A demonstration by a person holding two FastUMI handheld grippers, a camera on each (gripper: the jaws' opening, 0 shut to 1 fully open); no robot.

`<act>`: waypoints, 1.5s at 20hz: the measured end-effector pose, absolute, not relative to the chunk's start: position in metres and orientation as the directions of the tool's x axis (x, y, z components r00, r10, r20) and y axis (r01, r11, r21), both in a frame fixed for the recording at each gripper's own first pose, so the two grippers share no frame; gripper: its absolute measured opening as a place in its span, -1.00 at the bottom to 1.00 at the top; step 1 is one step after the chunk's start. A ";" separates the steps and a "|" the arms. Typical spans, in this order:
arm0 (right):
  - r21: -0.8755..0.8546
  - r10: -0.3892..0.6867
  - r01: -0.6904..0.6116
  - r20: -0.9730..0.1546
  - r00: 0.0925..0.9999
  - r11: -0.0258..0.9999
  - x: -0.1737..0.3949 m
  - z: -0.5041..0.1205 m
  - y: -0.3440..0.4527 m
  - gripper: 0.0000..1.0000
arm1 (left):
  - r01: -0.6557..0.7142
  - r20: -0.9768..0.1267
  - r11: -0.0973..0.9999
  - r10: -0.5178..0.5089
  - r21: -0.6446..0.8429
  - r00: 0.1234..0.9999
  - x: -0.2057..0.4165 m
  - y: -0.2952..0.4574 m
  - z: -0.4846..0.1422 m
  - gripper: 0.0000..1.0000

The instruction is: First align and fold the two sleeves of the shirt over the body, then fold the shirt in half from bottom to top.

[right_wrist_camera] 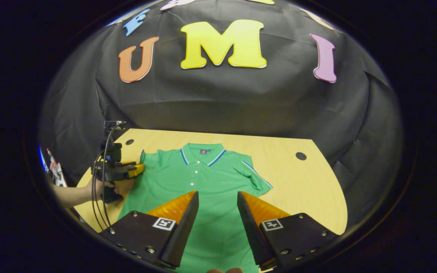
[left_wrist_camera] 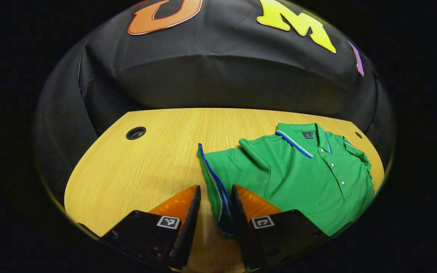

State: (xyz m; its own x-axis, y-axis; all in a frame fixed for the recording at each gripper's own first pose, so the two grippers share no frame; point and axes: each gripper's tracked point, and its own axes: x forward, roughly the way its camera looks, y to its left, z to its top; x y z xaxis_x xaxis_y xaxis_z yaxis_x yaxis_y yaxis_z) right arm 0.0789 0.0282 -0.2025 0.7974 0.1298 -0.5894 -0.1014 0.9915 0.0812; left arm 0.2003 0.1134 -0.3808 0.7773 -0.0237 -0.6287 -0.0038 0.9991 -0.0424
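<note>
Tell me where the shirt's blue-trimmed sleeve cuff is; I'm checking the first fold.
In the left gripper view, the sleeve cuff sits between the open fingers of the left claw, at the left edge of the green polo shirt on the wooden table.

Both grippers, left (left_wrist_camera: 215, 197) and right (right_wrist_camera: 217, 203), low and level, jaws parted.
</note>
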 end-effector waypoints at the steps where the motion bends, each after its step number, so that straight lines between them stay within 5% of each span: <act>1: 0.087 0.132 -0.100 -0.589 0.797 0.991 0.079 -0.203 0.027 0.35 | -0.003 -0.629 0.999 -0.025 -0.044 0.777 0.199 0.116 -0.381 -0.02; 2: 0.091 0.134 -0.099 -0.593 0.794 0.991 0.076 -0.206 0.026 0.35 | 0.001 -0.628 0.998 -0.035 -0.055 0.777 0.200 0.116 -0.381 -0.30; 6: 0.109 0.146 -0.101 -0.601 0.786 0.989 0.071 -0.213 0.026 0.35 | 0.006 -0.615 0.991 -0.088 -0.135 0.784 0.195 0.108 -0.367 -0.87; 19: 0.171 0.130 -0.038 -0.565 0.814 0.984 0.047 -0.204 -0.008 0.35 | 0.180 -0.486 0.977 -0.211 -0.110 0.848 0.202 0.027 -0.274 -0.94; 30: 0.189 0.064 0.056 -0.571 0.819 0.980 0.005 -0.215 -0.070 0.34 | 0.324 -0.546 0.945 -0.289 -0.033 0.786 0.192 -0.083 -0.304 -0.94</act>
